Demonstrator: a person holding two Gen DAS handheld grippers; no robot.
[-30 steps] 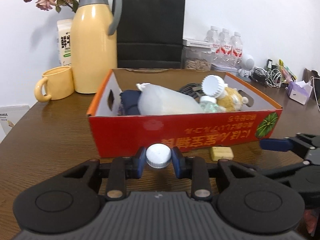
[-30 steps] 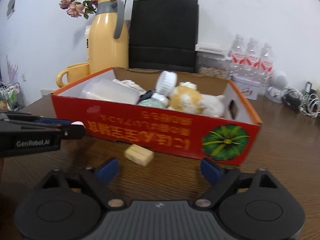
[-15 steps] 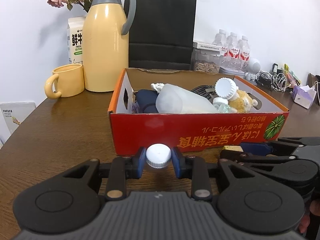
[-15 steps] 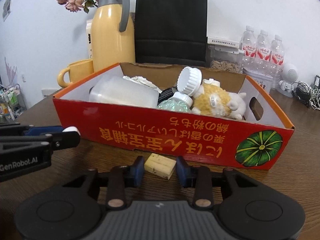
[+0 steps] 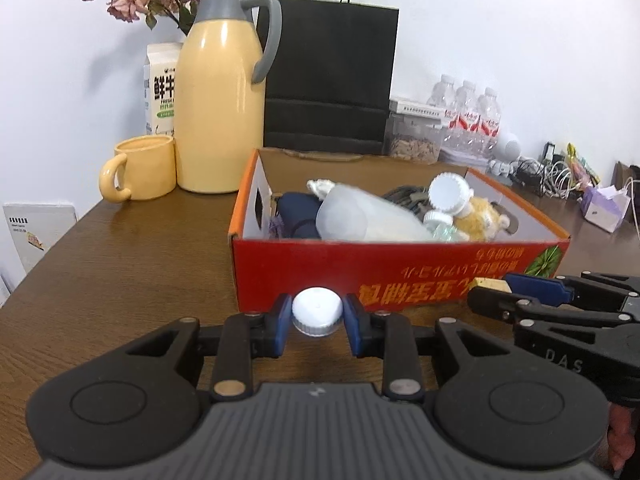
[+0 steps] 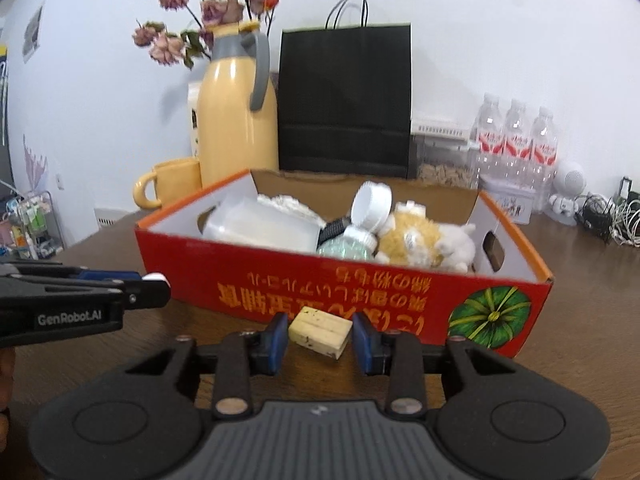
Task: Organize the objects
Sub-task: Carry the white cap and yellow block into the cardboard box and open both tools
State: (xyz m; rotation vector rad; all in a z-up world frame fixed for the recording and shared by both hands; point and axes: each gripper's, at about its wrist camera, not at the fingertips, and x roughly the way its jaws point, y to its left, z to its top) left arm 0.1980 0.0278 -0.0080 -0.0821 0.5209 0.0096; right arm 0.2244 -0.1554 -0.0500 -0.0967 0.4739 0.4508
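Note:
My left gripper (image 5: 317,319) is shut on a white bottle cap (image 5: 317,311), held just in front of the red cardboard box (image 5: 400,276). My right gripper (image 6: 320,334) is shut on a small pale yellow block (image 6: 320,331), lifted off the table before the same red box (image 6: 340,292). Inside the box lie a frosted plastic container (image 6: 260,228), a white-capped bottle (image 6: 352,240), a plush toy (image 6: 420,240) and a dark blue item (image 5: 296,216). Each gripper shows at the edge of the other's view: the right gripper (image 5: 500,294), the left gripper (image 6: 154,284).
Behind the box stand a yellow thermos jug (image 5: 220,108), a yellow mug (image 5: 140,168), a milk carton (image 5: 162,88), a black paper bag (image 5: 332,80), a snack jar (image 5: 416,140) and water bottles (image 5: 476,120). Cables (image 5: 552,176) and a tissue box (image 5: 604,208) lie at the far right.
The right gripper's jaws closed from wide open onto the yellow block and lifted it off the table. The left gripper kept its hold on the white cap.

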